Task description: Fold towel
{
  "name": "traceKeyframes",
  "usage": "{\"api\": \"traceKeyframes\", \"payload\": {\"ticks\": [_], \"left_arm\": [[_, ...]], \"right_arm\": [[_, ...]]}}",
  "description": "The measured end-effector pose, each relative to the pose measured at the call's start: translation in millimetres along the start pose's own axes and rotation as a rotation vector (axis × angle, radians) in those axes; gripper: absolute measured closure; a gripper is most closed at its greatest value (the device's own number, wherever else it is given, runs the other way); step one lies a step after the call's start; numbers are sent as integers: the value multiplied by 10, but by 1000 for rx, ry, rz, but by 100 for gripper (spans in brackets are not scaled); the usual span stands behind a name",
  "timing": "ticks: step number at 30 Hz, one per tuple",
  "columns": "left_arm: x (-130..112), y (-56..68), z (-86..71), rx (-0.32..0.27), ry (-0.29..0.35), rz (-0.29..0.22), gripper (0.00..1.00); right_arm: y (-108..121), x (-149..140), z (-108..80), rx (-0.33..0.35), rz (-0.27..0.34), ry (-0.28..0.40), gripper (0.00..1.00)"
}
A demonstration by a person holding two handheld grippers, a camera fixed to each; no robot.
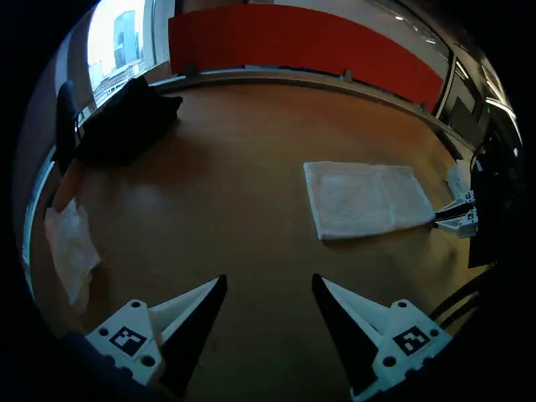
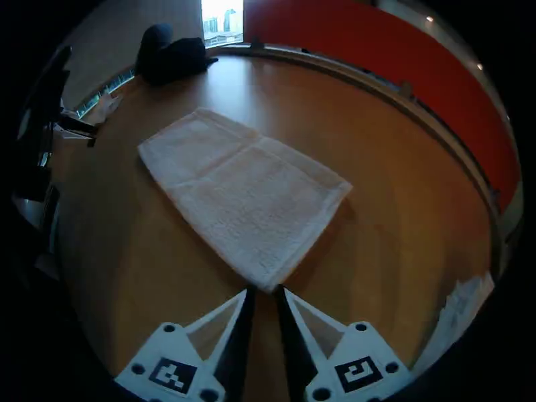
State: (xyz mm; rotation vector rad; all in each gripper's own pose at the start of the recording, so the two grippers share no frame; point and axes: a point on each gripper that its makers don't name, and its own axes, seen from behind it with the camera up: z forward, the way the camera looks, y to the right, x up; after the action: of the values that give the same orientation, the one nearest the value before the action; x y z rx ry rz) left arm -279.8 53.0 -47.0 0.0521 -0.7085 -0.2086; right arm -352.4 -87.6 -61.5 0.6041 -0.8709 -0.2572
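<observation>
The towel [image 2: 241,194] is lying flat on the wooden table [image 2: 402,201], folded into a rectangle. The right gripper [image 2: 264,291] is sitting at the towel's near corner with its fingers drawn close together, a slim gap showing between them. Whether they are pinching the corner cannot be told. The left gripper [image 1: 268,278] is hovering over bare table well apart from the towel, its fingers spread wide and grasping nothing. A black bag [image 1: 127,120] is resting far beyond the towel. A crumpled white cloth [image 1: 70,248] is lying well apart from the towel. A red panel [image 1: 301,40] is standing behind the towel, along the table's far edge.
</observation>
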Motion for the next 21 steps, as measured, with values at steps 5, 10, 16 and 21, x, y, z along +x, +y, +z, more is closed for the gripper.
{"api": "traceKeyframes", "payload": {"ticks": [5,10,16,21], "left_arm": [[0,-4,-1,3,1,1,6],[20,2,9,1,2,-3,6],[53,-1,9,3,9,-9,6],[80,-11,-5,6,18,-13,6]], "right_arm": [[-15,13,-11,6,-24,4,95],[-8,63,-45,-5,-38,17,96],[-2,153,-100,-21,-31,38,96],[6,236,-158,-33,-29,59,96]]}}
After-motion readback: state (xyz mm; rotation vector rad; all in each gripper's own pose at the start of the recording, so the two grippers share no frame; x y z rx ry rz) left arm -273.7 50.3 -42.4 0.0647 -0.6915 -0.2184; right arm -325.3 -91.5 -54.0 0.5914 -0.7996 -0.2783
